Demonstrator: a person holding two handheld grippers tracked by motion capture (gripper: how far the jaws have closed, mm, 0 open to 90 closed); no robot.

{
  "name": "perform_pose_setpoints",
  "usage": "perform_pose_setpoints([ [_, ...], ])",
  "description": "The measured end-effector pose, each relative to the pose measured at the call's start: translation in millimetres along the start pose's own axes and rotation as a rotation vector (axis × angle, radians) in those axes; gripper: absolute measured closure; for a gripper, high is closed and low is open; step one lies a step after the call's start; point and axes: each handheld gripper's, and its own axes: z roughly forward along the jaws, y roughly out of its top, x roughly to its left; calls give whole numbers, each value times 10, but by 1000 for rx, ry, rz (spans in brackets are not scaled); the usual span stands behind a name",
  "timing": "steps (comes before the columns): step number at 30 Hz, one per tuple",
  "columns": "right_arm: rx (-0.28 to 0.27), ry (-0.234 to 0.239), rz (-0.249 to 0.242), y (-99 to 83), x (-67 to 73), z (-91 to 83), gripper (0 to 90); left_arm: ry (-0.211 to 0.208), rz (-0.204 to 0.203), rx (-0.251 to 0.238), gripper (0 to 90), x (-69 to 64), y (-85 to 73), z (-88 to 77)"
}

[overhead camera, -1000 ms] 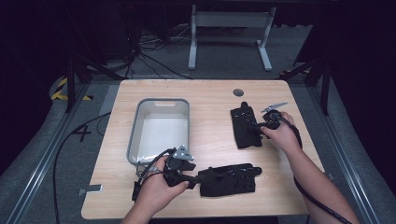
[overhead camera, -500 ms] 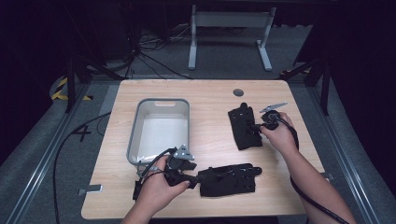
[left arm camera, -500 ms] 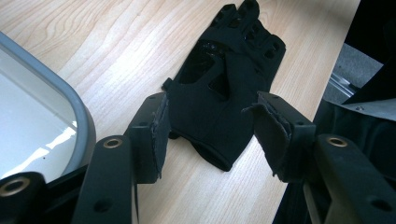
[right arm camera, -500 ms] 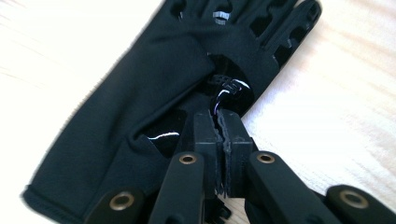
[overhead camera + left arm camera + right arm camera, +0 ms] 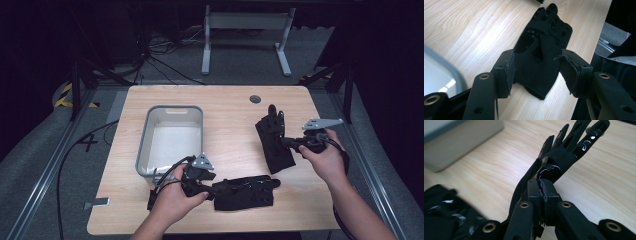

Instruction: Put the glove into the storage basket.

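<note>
Two black gloves lie on the wooden table (image 5: 225,105). The right glove (image 5: 272,137) (image 5: 564,155) is pinched at its side by my right gripper (image 5: 289,143) (image 5: 543,182). Its jaws have just been closing with the fabric between them, and that edge hangs lifted off the wood. The near glove (image 5: 247,192) (image 5: 541,40) lies flat by the front edge, its fingers pointing away from my left gripper (image 5: 215,190) (image 5: 537,62). The left jaws stand open on either side of its cuff.
A grey metal tray (image 5: 145,135) (image 5: 454,140) stands left of centre, just behind the left hand. Bare wood lies between the tray and the right glove. A small round hole (image 5: 255,99) sits near the table's far edge.
The right hand has pulled to the right and upward. The right glove has shifted with it and tilted up off the table. The left hand and the near glove have stayed put.
</note>
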Motion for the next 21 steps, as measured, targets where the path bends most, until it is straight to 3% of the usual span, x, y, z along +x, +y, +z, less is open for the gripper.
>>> perform_pose_setpoints([
  [4,-36,38,1,-82,179,-265,876,-14,16,9,469,-21,54,64],
  [7,-41,63,1,-150,303,-372,875,-24,23,13,469,-25,82,103],
  [14,-16,156,59,-431,567,-373,873,-40,29,33,469,-29,115,192],
  [21,-43,164,20,-474,775,-410,873,-63,27,81,469,-71,110,399],
])
